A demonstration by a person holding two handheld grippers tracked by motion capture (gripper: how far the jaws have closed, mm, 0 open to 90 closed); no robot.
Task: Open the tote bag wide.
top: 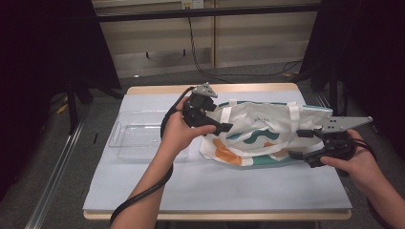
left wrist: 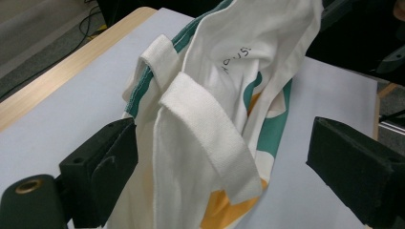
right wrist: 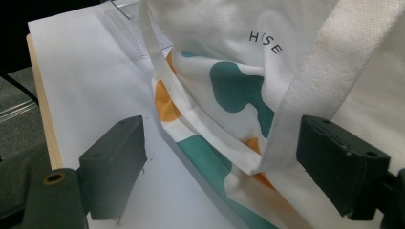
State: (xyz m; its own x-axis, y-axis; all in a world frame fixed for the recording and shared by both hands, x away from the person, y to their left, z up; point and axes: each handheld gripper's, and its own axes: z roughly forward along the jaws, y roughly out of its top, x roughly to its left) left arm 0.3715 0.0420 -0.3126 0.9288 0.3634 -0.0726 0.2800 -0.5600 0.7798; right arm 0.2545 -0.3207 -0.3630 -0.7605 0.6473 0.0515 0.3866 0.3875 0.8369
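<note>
Nearest the person, the right tongs (top: 305,145) sit at the right end of the white fabric tote bag printed with teal and orange shapes (top: 258,136), jaws spread wide around the bag's lower hem and one white woven handle strap (right wrist: 305,90), the pads apparently not pressing on the cloth. The left tongs (top: 224,128) hover at the bag's left end, also wide, with a folded handle loop (left wrist: 205,143) standing between the jaws and nothing pinched. The bag lies crumpled on its side on the desk, so the sensible way on, as I judge it, is to close each pair on one layer of the rim or one strap only, then lift both ends evenly so the mouth opens instead of twisting. Catching both layers would keep the mouth closed. Left of the bag rests a clear plastic rectangular tray (top: 136,136), apart from it. All this sits on a pale blue sheet covering the wood-edged desk (top: 215,191). Beyond the bag, a grey floor, black cables (top: 200,57) and dark curtains to either side.
</note>
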